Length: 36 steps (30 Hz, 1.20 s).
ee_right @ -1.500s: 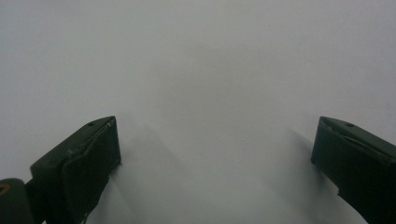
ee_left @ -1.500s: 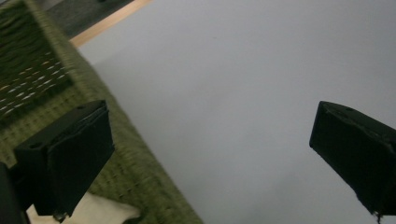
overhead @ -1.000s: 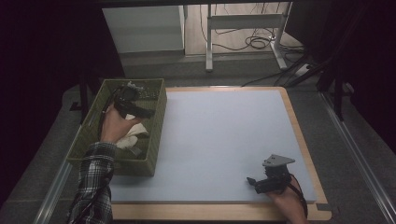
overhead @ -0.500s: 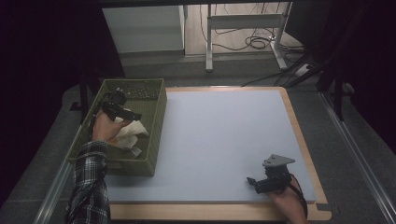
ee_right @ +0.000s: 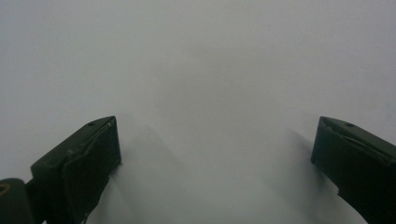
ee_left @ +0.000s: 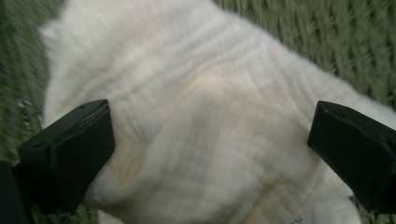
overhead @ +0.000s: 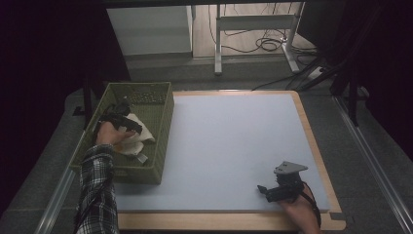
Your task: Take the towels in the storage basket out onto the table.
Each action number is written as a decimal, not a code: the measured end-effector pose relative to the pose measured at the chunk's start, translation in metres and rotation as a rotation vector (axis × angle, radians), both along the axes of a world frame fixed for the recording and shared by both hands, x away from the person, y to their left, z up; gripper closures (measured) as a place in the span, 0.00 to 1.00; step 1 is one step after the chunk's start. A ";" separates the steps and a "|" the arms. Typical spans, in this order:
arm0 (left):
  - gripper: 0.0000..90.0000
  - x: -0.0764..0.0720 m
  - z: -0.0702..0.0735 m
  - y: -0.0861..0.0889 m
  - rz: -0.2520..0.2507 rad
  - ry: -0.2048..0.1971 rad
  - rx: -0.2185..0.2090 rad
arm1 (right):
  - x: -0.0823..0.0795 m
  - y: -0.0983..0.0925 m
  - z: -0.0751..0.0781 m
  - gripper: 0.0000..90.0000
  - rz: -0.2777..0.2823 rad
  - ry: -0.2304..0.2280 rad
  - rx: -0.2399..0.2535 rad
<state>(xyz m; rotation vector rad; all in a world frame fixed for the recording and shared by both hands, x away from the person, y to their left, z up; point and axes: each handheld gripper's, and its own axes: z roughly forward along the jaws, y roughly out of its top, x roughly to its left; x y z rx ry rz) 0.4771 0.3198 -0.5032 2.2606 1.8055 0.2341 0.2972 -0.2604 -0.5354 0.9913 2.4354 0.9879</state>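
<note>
The left tool [overhead: 130, 123] hangs inside the green basket [overhead: 163, 141], jaws apart around the cream cloth [ee_left: 205, 140]. Nothing is gripped yet, so lifting remains. The right tool [overhead: 267, 191] rests agape beside the basket on the bench [overhead: 229, 141].

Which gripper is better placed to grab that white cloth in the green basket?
Left. The left gripper is inside the green basket with its jaws open on either side of the white cloth. The right gripper rests open on the grey mat, across the table.
</note>
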 end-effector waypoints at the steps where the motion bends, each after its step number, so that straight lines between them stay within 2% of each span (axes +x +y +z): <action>1: 0.03 0.001 -0.003 0.000 -0.004 0.020 -0.003 | 0.000 0.000 0.000 0.02 0.000 0.000 0.000; 5: 0.13 0.002 -0.012 0.000 -0.019 0.091 -0.035 | 0.000 0.000 0.000 0.02 0.000 0.000 0.000; 7: 0.21 0.000 -0.009 0.001 -0.008 0.092 -0.039 | 0.000 0.000 0.000 0.02 0.000 0.000 0.000; 9: 0.38 -0.003 -0.006 0.003 -0.003 0.096 -0.029 | 0.000 0.000 0.000 0.02 0.000 0.000 0.000; 12: 0.67 -0.006 -0.004 0.003 -0.017 0.114 -0.048 | 0.000 0.000 0.000 0.02 0.000 0.000 0.000; 15: 0.79 -0.008 -0.002 -0.001 -0.061 0.120 -0.030 | 0.000 0.000 0.000 0.02 0.000 0.000 0.000; 17: 0.82 -0.008 -0.001 -0.003 -0.081 0.123 -0.028 | 0.000 0.000 0.000 0.02 0.000 0.000 0.000; 20: 0.82 -0.008 0.003 -0.001 -0.074 0.116 -0.071 | 0.000 0.000 0.000 0.02 0.000 0.000 0.000; 23: 0.82 -0.011 0.011 -0.001 -0.080 0.069 -0.087 | 0.000 0.000 0.000 0.02 0.000 0.000 0.000; 24: 0.82 -0.014 0.015 -0.001 -0.076 0.041 -0.097 | 0.000 0.000 0.000 0.02 0.000 0.000 0.000; 26: 0.82 -0.017 0.021 -0.001 -0.080 0.016 -0.118 | 0.000 0.000 0.000 0.02 0.000 0.000 0.000; 29: 0.81 -0.023 0.031 0.000 -0.090 -0.020 -0.126 | 0.000 0.000 0.000 0.02 0.000 0.000 0.000; 36: 0.80 -0.038 0.054 0.004 -0.084 -0.119 -0.182 | 0.000 0.000 0.000 0.02 -0.001 -0.001 -0.001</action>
